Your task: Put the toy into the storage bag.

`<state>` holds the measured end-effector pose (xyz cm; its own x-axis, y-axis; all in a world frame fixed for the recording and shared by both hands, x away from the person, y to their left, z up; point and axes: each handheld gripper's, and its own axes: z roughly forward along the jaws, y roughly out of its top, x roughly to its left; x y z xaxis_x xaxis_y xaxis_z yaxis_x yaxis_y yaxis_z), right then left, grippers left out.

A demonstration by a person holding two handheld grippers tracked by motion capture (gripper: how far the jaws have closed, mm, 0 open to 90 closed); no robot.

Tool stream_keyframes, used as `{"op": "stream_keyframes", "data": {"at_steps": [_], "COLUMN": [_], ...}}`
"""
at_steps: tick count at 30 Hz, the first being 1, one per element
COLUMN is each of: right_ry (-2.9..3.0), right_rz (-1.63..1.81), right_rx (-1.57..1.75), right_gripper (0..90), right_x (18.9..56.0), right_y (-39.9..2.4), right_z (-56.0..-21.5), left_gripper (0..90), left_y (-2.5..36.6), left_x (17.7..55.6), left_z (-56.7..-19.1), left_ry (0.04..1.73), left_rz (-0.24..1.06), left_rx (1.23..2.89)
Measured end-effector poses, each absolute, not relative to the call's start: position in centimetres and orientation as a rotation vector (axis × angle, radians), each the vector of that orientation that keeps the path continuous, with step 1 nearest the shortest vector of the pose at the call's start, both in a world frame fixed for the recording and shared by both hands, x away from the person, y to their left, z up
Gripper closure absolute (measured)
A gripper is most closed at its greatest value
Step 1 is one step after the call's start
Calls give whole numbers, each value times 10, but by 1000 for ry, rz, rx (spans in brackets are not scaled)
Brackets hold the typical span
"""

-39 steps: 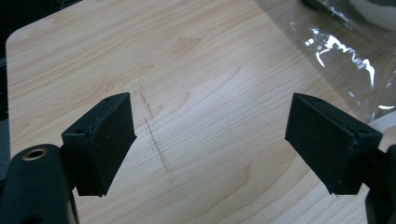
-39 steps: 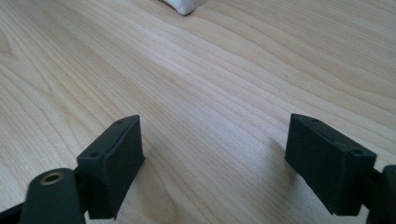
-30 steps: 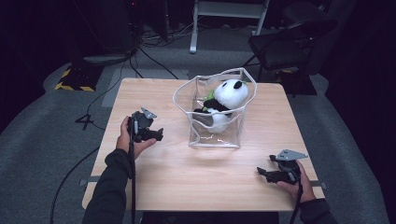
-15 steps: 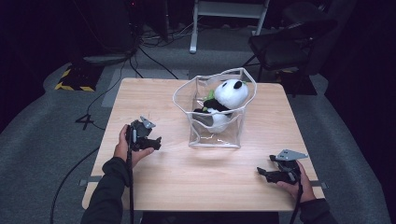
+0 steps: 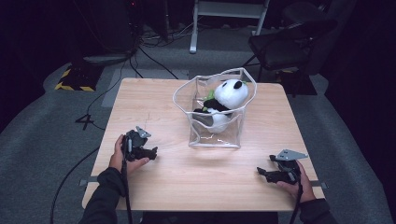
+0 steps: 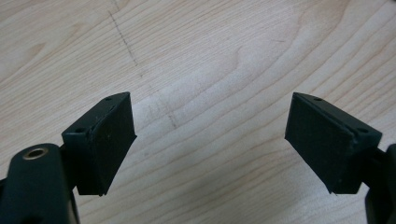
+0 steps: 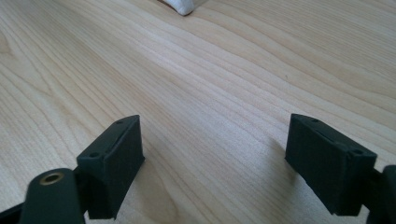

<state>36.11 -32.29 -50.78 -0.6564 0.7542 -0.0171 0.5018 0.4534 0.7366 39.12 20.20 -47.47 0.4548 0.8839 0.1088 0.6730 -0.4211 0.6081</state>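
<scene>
Both grippers stand open and empty over bare counter (image 5: 154, 98): left gripper (image 5: 150, 152) near the left edge, right gripper (image 5: 262, 172) by the front right corner. The panda (image 5: 226, 100) sits in the clear bag (image 5: 215, 135), well apart.

- A square light-wood desk (image 5: 154, 98) stands on grey carpet (image 5: 46, 121).
- A black folding chair (image 5: 289, 44) sits beyond its far right corner.
- Black cables (image 5: 154, 53) trail over the floor behind.
- A yellow-black striped mat edge (image 5: 72, 86) lies far left.
</scene>
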Motion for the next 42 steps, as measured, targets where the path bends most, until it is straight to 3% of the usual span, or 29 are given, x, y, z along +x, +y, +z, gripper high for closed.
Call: {"op": "stream_keyframes", "data": {"at_steps": [20, 32, 42], "right_ry": [2366, 2364, 2363], "right_rz": [1027, 1029, 1031], "right_rx": [1069, 1068, 1066], "right_gripper": [190, 190, 190], "right_x": [361, 361, 361], "right_y": [-323, -323, -323], "right_z": [-508, -508, -508], "left_gripper": [161, 154, 154], "left_y": [218, 241, 255], "left_x": [357, 330, 305], "left_z": [-496, -512, -512], "left_ry": [1306, 1380, 1391], "left_rz": [616, 514, 519], "left_rx": [2239, 2017, 2005]}}
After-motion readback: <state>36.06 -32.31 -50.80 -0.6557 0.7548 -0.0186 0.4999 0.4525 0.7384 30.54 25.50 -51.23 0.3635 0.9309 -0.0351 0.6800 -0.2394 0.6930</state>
